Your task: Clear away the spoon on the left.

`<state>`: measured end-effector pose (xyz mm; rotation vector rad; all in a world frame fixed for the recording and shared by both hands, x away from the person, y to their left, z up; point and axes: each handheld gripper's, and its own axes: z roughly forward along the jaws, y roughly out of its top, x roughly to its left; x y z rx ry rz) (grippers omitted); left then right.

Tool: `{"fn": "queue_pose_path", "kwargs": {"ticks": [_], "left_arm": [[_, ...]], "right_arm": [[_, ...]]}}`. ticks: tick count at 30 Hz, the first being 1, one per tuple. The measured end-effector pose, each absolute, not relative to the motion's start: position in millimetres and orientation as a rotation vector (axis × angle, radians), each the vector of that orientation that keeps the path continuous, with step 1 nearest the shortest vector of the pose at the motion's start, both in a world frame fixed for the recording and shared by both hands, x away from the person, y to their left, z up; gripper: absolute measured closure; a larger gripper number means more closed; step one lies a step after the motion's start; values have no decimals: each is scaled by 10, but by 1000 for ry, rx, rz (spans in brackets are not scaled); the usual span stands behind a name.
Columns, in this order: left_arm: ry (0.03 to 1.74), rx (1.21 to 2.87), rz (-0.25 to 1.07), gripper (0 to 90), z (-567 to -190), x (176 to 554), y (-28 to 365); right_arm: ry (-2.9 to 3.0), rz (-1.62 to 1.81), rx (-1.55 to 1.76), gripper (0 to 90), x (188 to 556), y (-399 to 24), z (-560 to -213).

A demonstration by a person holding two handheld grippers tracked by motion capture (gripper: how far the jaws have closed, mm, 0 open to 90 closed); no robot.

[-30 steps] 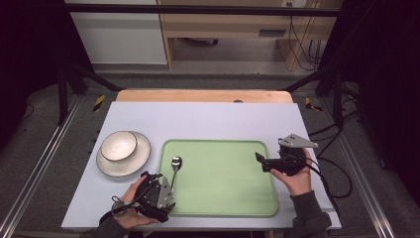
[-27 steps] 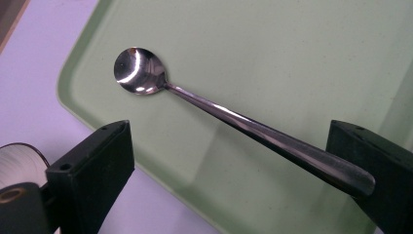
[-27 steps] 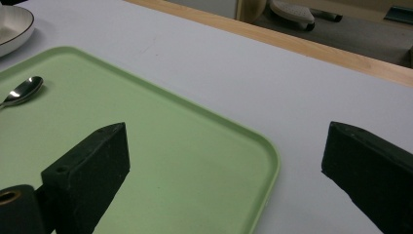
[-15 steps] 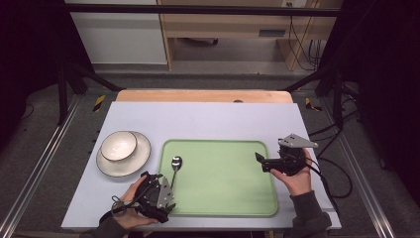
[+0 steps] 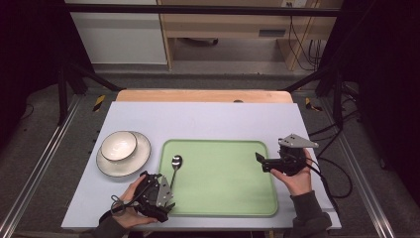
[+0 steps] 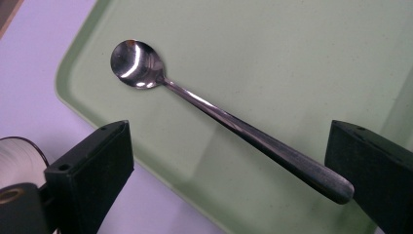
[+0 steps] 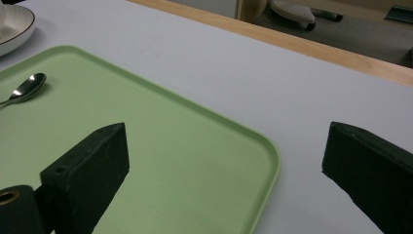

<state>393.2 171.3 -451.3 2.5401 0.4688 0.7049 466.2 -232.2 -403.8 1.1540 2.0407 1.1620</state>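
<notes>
Pale blue table (image 5: 208, 119) with a wooden far edge, dark floor and cables around. At left, bowl (image 5: 119, 145) on plate (image 5: 141, 157). Left gripper (image 5: 166, 196) spread wide around the handle of the spoon (image 5: 175, 166), lying on the green tray (image 5: 223, 173); no contact seen up close. Right gripper (image 5: 258, 159) likewise released, above tray's right edge. Unchanged from earlier.

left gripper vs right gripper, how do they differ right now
The left gripper sits at the tray's near left corner, while the right gripper is at the tray's right edge. The left gripper has the spoon handle lying between its jaws, untouched; the right gripper has only tray and table between its jaws. Both are open and hand-held.
</notes>
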Motion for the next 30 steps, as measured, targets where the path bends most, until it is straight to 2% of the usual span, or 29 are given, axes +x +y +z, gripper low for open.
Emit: {"fn": "queue_pose_path", "kwargs": {"ticks": [15,24,30], "left_arm": [[482,2508,694,41,-4460,3917,1726],[574,2374,678,65,-4307,3945,1875],[671,2224,704,76,-4222,3985,2027]], "right_arm": [[2038,1167,1153,35,4658,-2330,-4028],[2034,1165,1156,36,4654,-2333,-4025],[2024,1167,1159,36,4653,-2343,-4017]]}}
